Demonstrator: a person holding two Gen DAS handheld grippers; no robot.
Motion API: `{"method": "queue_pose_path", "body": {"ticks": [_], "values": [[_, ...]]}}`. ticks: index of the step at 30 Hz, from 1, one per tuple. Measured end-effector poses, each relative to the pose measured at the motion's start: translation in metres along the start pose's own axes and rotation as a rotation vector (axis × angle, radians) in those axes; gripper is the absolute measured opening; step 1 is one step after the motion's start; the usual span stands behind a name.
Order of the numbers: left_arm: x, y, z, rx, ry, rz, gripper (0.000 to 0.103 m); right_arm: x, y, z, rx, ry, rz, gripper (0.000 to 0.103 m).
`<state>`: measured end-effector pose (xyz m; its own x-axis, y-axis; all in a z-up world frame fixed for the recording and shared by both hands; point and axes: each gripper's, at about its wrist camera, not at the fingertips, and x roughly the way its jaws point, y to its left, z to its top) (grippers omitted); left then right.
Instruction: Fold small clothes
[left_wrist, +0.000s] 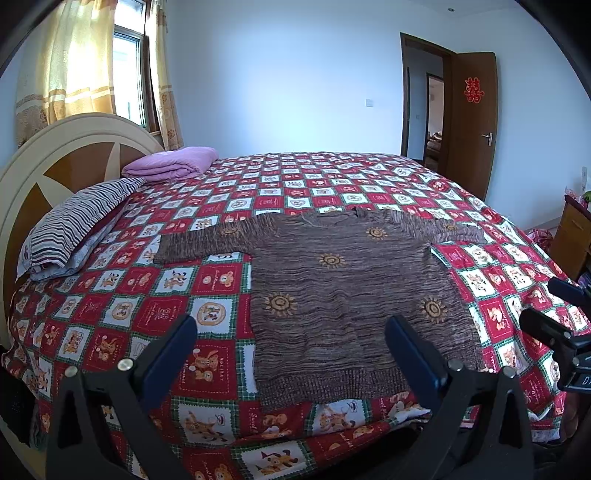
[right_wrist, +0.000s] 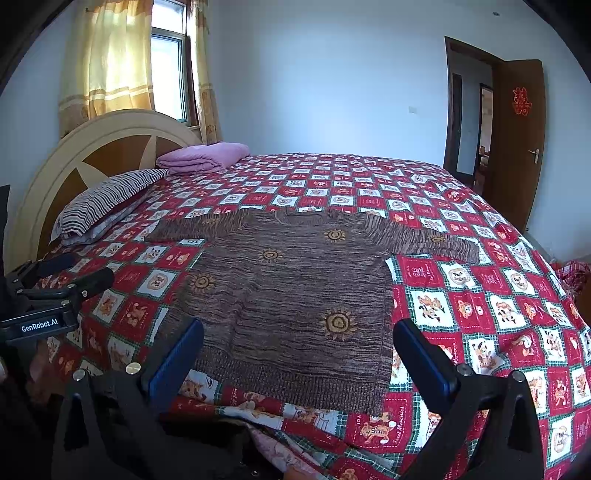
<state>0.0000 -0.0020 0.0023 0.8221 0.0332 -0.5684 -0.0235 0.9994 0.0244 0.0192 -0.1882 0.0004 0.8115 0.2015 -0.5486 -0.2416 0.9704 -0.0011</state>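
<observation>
A brown sweater (left_wrist: 343, 280) lies flat on the bed (left_wrist: 207, 280), sleeves out to both sides, hem toward the near edge. The left gripper (left_wrist: 291, 354) hangs spread above the hem, nothing between its fingers. The right gripper (right_wrist: 299, 354) is likewise spread and empty over the hem's other end, just beside the left.

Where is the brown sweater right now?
The brown sweater lies flat with sleeves spread on the checked bedspread, near the bed's front edge in both wrist views, just ahead of both open grippers and right of the striped pillow.
</observation>
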Motion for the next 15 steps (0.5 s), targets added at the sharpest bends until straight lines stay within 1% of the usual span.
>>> {"method": "queue_pose_path", "body": {"ticks": [15], "values": [[-0.0001,0.0012,-0.0013,-0.001,-0.003,0.005,0.103,0.0019,-0.0011,-0.0009,0.003,-0.001,0.000,0.102]]}}
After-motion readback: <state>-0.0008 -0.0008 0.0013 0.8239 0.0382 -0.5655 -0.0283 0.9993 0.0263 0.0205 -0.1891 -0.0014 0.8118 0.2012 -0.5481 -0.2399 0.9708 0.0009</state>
